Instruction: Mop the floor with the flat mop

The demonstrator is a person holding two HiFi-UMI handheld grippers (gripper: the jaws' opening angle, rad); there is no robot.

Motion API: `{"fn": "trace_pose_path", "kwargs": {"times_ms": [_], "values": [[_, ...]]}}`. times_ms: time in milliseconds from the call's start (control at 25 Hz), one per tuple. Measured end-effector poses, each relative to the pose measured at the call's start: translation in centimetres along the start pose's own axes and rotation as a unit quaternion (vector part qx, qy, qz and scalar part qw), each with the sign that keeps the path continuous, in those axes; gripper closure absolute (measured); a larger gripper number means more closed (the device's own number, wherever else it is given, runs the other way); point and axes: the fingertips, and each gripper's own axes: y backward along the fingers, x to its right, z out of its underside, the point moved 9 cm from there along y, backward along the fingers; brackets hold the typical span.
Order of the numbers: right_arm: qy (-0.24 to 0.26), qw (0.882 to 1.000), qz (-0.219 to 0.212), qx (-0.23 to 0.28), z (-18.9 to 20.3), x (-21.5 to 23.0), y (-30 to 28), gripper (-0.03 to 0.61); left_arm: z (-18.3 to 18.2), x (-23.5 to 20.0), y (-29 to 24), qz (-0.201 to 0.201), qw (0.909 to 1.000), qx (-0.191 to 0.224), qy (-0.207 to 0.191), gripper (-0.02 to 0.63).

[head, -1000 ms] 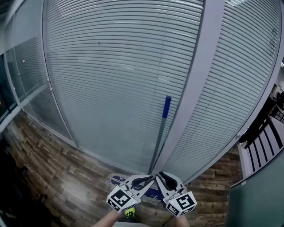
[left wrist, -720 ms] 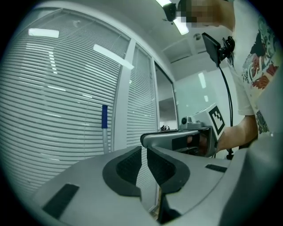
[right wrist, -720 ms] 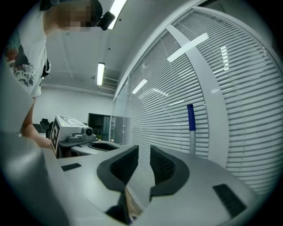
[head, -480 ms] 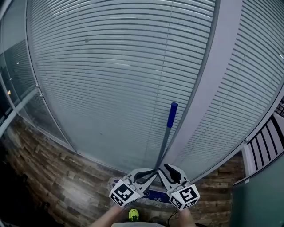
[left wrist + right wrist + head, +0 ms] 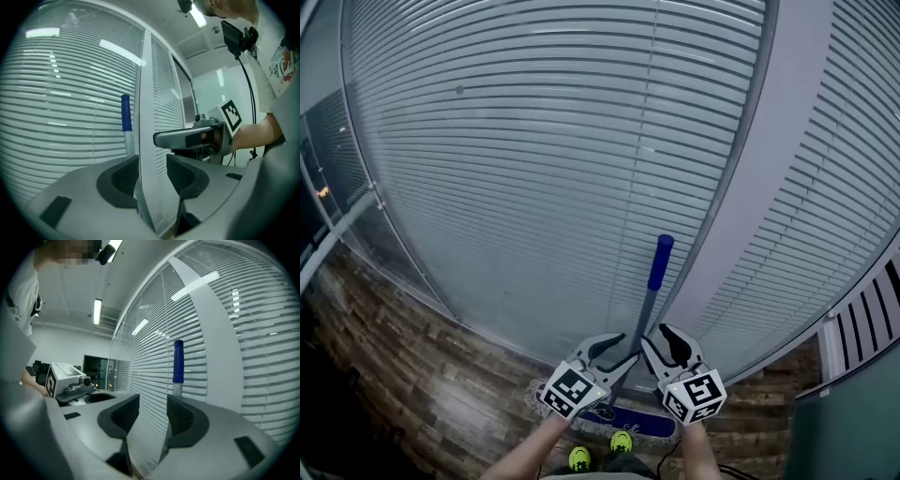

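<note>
Compared with a second ago, your grippers sit higher in the frame and closer to the flat mop (image 5: 648, 309). Their jaws, then together, have just been opening. More of the mop head (image 5: 639, 427) now shows below them, and your yellow shoes (image 5: 579, 458) have come into view at the bottom edge.

Your left gripper (image 5: 617, 349) stands parted with nothing between its jaws, and the pole passes just beside them. Your right gripper (image 5: 657, 338) is the same, jaws apart and empty.

The mop stands at lower centre against the blind-covered glass wall (image 5: 534, 169). Its long axis runs from the head on the wooden floor (image 5: 412, 375) up and slightly right to the blue grip (image 5: 660, 262), near the pale pillar (image 5: 769, 169).
</note>
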Motion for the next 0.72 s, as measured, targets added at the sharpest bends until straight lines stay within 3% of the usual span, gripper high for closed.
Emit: {"fn": "trace_pose_path", "kwargs": {"times_ms": [200,440,720], "values": [[0.005,1.0,0.0,0.005,-0.9,4.8,-3.2,0.414,0.1,-3.0,-5.3,-0.008,0.9999,-0.013,-0.003,0.443],[0.016,1.0,-0.019,0.013,-3.6,7.4,-5.8,0.414,-1.0,-5.9,-9.6,-0.023,0.9996,-0.004,0.015,0.443],[0.041,0.998,-0.041,0.035,-5.9,7.7,-8.7,0.414,-1.0,-6.9,-11.1,-0.012,0.9995,-0.024,-0.018,0.462]]}}
